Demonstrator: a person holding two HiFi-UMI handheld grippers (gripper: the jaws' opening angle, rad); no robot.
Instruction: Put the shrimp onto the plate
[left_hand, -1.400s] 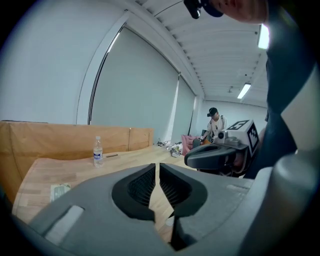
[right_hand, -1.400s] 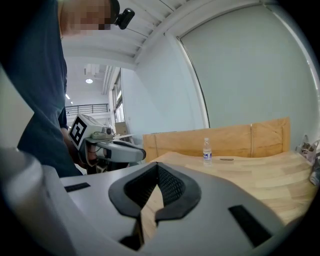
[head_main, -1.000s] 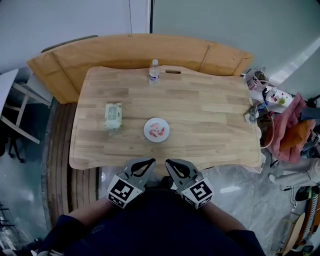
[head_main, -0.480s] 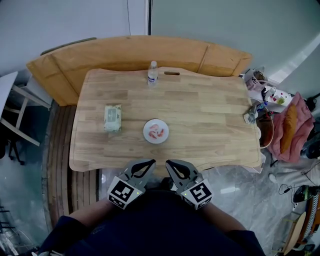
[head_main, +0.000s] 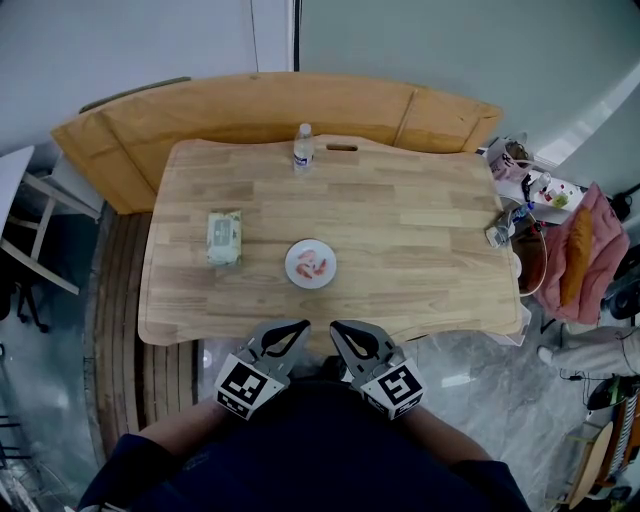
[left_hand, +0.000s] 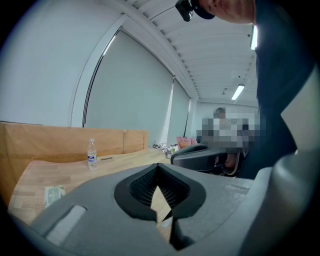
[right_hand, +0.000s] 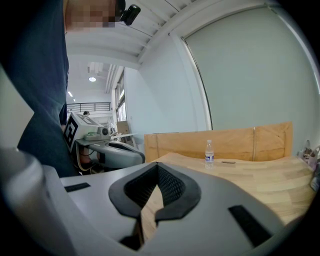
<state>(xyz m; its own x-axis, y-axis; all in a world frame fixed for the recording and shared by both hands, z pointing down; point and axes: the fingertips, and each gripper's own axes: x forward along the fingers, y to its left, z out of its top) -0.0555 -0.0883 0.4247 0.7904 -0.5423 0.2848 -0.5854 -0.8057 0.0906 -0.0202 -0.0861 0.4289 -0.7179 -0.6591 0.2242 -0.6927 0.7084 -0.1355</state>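
Observation:
A small white plate (head_main: 294, 272) sits near the middle of the wooden table (head_main: 420, 230), a little toward the near edge. Pink shrimp (head_main: 314, 263) lie on the plate. My left gripper (head_main: 303, 323) and right gripper (head_main: 334, 324) hang side by side below the table's near edge, close to the person's body. Both are shut with nothing between their fingers. In the left gripper view the left gripper (left_hand: 157, 166) points across the tabletop. The right gripper (right_hand: 157, 164) does the same in the right gripper view. The plate is hidden in both gripper views.
A clear water bottle (head_main: 302, 147) stands at the table's far edge. A pack of wipes (head_main: 224, 236) lies left of the plate. A curved wooden bench (head_main: 270, 100) wraps the far side. Clutter and a pink cloth (head_main: 585, 250) sit off the right end.
The head view drifts slightly, so the table slides a little up and left in the picture. Both grippers stay shut in the same place.

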